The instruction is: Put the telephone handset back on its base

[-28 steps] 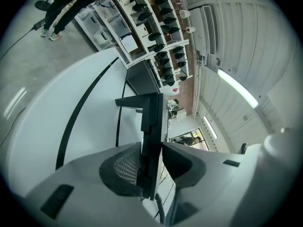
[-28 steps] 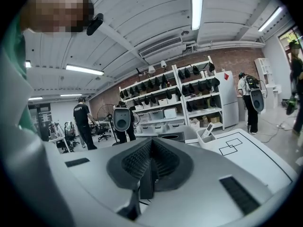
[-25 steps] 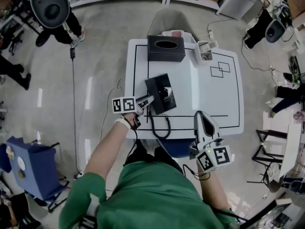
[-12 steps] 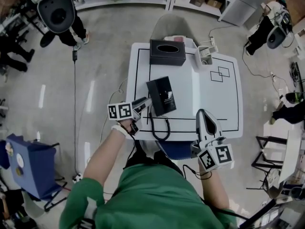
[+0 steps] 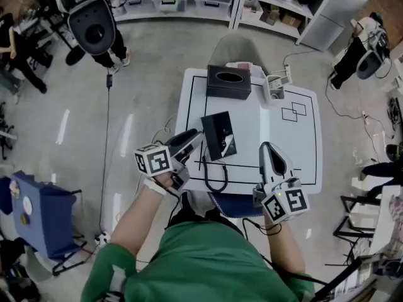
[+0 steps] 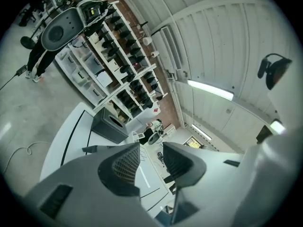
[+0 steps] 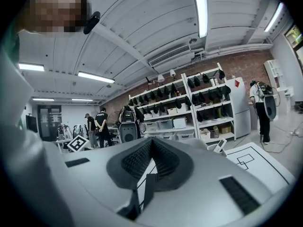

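The person's green sleeves [image 5: 201, 257] fill the near edge. Just beyond them a white, smooth-topped table [image 5: 296, 137] carries thin black outlines, including a pair of overlapping squares at its far right. It stands on a pale grey, polished floor [image 5: 145, 74].

The right gripper [image 5: 267, 146] hangs over the near right of the table. Its ridged dark pads are clenched together with nothing between them [image 7: 150, 145]. The left gripper [image 5: 199, 136] is over the near left edge, just beside the phone. Its jaws have just been opening and stand released, with only a bare gap between the ribbed pads [image 6: 151, 157].

The telephone [image 5: 218, 131] is a flat black rectangle, set askew left of the table's centre, with a small white patch on its right half. The handset [image 5: 210, 138] appears to lie along the left side of the base, though it is too small to tell how well it is seated. The black cord [image 5: 206, 175] loops toward the near edge.

Farther on, a matte black tissue box [image 5: 228, 82] with an oval slot sits at the far edge, with a small white holder [image 5: 275, 87] to its right. A grey chair [image 5: 230, 43] stands behind the table, and stocked shelves [image 5: 189, 5] line the far wall.
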The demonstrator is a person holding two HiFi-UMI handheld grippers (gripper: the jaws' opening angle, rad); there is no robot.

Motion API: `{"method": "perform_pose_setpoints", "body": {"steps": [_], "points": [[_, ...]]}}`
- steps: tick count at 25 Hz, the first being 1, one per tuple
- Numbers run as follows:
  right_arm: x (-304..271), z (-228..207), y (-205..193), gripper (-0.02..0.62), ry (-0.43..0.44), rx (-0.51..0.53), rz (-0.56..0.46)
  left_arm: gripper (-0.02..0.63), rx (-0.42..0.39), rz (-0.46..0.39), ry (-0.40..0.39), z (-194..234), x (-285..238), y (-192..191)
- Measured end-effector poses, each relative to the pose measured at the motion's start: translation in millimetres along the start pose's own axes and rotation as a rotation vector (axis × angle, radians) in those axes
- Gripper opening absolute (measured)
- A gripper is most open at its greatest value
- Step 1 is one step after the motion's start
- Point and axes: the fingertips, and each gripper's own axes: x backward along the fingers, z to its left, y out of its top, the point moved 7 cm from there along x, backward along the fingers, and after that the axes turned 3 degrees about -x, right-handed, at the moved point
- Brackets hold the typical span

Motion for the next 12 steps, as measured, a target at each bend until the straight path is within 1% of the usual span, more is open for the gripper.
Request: {"method": "perform_pose_setpoints", "body": {"steps": [2,4,8,12], "points": [[-0.2,3.5,4.4,0.021,0.013,0.004,-0.006,0.161,-0.054,-0.019,-0.016,-20.1,6.8,8.6],[-0.2,7.6,11.2,0.021,0.024,0.012,-0.017,0.161,-0.125,-0.035,-0.020,-40.2,14.6,18.2],[-6.9,11.5,27.7,0.021,0.050,0.040,-0.057,0.161,-0.286,-0.076,-0.013,-73.6,24.2,40.6],[-6.0,15.2,41.0,0.021,0.068,0.075,-0.078,0.161,-0.416,-0.099,0.004,-103.6,31.9,52.5]]}}
